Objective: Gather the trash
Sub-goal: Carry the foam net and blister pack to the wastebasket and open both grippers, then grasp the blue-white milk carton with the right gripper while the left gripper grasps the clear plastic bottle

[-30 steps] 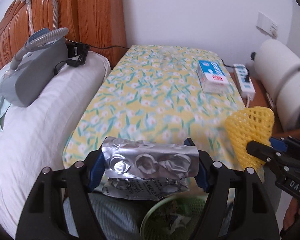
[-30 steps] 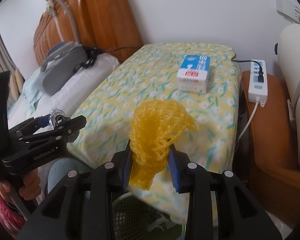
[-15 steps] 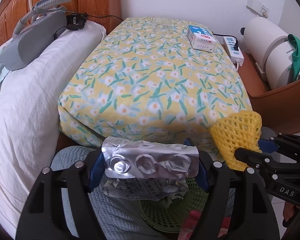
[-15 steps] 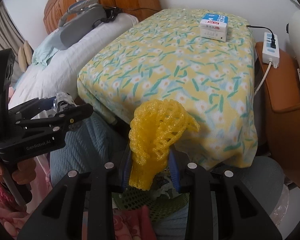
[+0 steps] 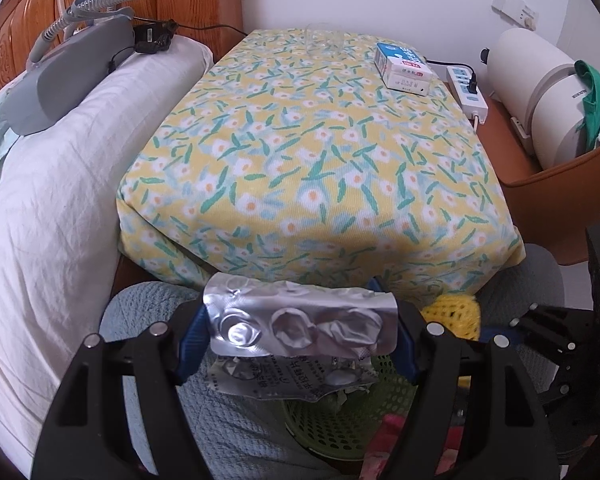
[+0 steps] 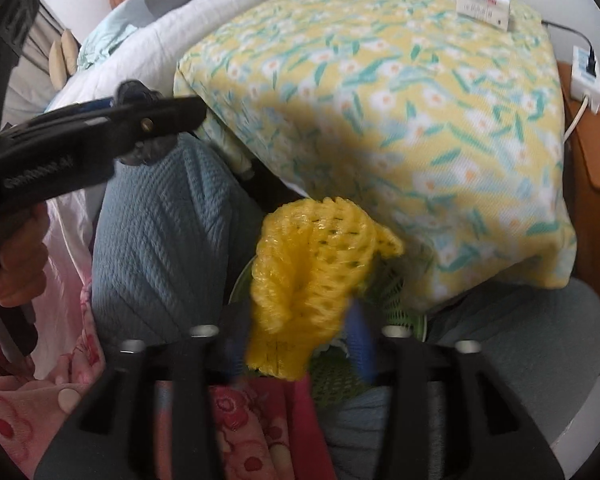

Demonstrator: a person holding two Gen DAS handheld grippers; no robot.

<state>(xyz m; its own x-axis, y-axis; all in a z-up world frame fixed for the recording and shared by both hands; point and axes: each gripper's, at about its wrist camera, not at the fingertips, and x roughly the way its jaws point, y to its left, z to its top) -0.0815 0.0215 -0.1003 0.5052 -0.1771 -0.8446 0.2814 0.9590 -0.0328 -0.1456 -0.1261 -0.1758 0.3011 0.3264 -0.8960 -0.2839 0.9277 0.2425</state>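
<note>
My left gripper (image 5: 296, 336) is shut on a crumpled silver blister pack (image 5: 300, 320), gripped end to end between the blue pads. A second printed foil sheet (image 5: 292, 376) hangs below it. Both hang over a green mesh basket (image 5: 340, 428) that stands between a person's knees. My right gripper (image 6: 296, 352) hovers over the same basket (image 6: 396, 300), and its jaws are opening. A yellow foam fruit net (image 6: 312, 280) stands loose between them, clear of the right pad. The net (image 5: 452, 316) also shows at the lower right of the left wrist view. In the right wrist view the left gripper (image 6: 172, 112) reaches in from the left.
A flowered yellow cloth (image 5: 320, 160) covers the surface ahead, with a carton (image 5: 402, 66) and a clear glass (image 5: 324, 40) at its far end. A white pillow (image 5: 60, 180) with a grey hosed device (image 5: 68, 76) lies left. A power strip (image 5: 466, 88) and white cylinder (image 5: 540, 92) are right.
Both grippers came down and back from the cloth's edge to above the green basket. The right jaws spread apart and the yellow net loosened. The left grip is unchanged.
</note>
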